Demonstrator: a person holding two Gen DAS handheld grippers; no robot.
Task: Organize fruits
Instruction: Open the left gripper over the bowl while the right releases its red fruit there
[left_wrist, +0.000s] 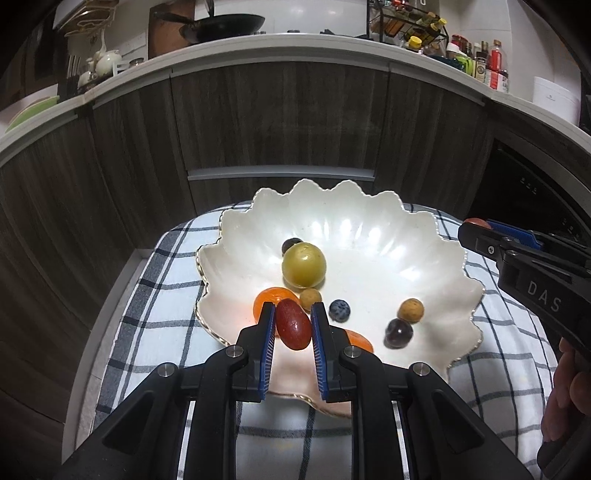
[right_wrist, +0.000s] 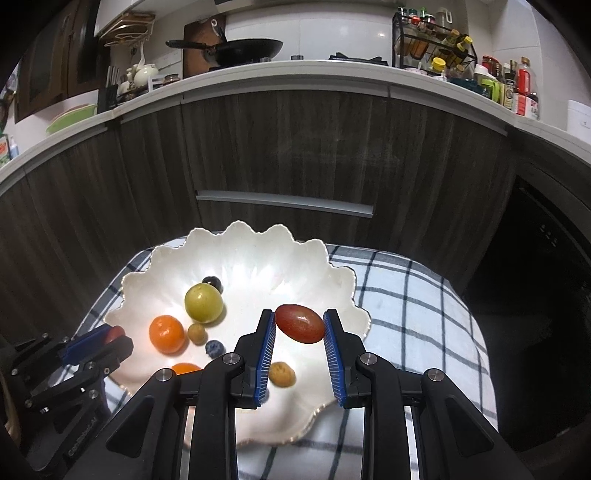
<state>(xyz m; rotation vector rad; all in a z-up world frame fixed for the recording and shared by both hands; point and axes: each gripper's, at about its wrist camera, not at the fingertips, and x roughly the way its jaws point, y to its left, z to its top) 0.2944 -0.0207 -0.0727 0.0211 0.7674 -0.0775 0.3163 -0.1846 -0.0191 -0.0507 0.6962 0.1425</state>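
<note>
A white scalloped bowl (left_wrist: 369, 199) (right_wrist: 258, 230) sits on a checked cloth (left_wrist: 155, 295) (right_wrist: 406, 295). In it lie a yellow-green round fruit (left_wrist: 304, 265) (right_wrist: 204, 303), two oranges (left_wrist: 271, 299) (right_wrist: 166, 333), a blueberry (left_wrist: 339, 309) (right_wrist: 215, 348), dark grapes (left_wrist: 398, 332) and small brown balls (left_wrist: 412, 309) (right_wrist: 281, 374). My left gripper (left_wrist: 293, 314) (right_wrist: 110, 338) is shut on a red oval fruit (left_wrist: 293, 325) over the bowl's near left side. My right gripper (right_wrist: 300, 325) (left_wrist: 478, 223) is shut on another red oval fruit (right_wrist: 300, 323) over the bowl's right side.
Dark wood cabinets stand close behind the cloth. The counter above them holds a wok (right_wrist: 243, 50), a spice rack (right_wrist: 432, 40) and bottles (right_wrist: 517, 88). A dark oven front (right_wrist: 546, 277) is at the right. A hand (left_wrist: 569, 387) grips the right tool.
</note>
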